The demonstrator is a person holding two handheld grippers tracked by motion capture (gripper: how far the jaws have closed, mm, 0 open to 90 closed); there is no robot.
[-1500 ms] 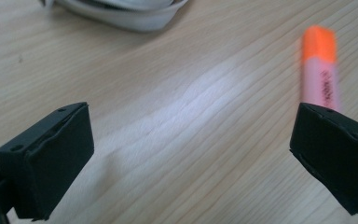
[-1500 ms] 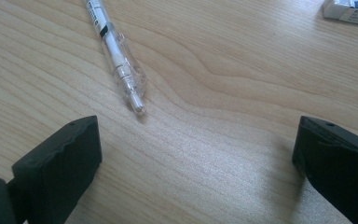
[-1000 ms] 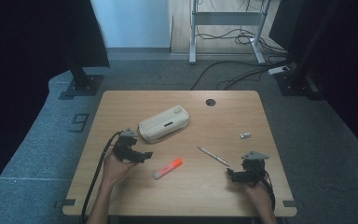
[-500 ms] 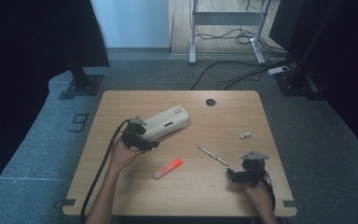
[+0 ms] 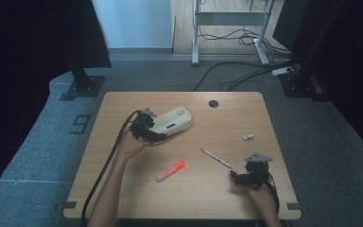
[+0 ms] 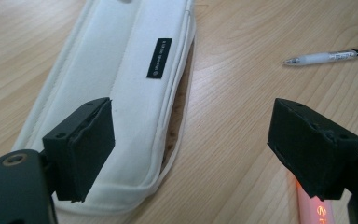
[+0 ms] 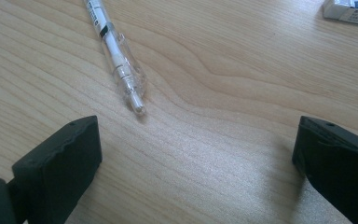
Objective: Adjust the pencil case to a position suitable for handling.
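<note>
Left gripper [image 5: 158, 136] sits at the near-left end of the white pencil case [image 5: 172, 122] on the wooden worktop [image 5: 123, 113], held in the person's left hand [image 5: 131, 144]. In the left gripper view the jaws are spread wide: one black jaw lies over the case's [image 6: 121, 84] near end, the other hangs over bare wood beside it, nothing pinched between them. The case lies flat, its long side running away from the camera, with a small black label [image 6: 159, 58] on its top (print too small to read).

Toward the front middle of the worktop, an orange highlighter [image 5: 170, 170] lies well apart from the case; its end [image 6: 314, 210] shows under the left gripper's outer jaw.

Right of centre, a clear pen [image 5: 216, 158] lies slantwise, between the case and the right gripper [image 5: 234, 177]. A small white eraser [image 5: 248, 137] rests farther back.

Right gripper, in the right hand [image 5: 260, 193] at the front right, has jaws spread, empty, over bare wood; the pen's tip [image 7: 137, 105] lies just beyond them, untouched. The eraser [image 7: 349, 10] shows at the upper right corner.
</note>
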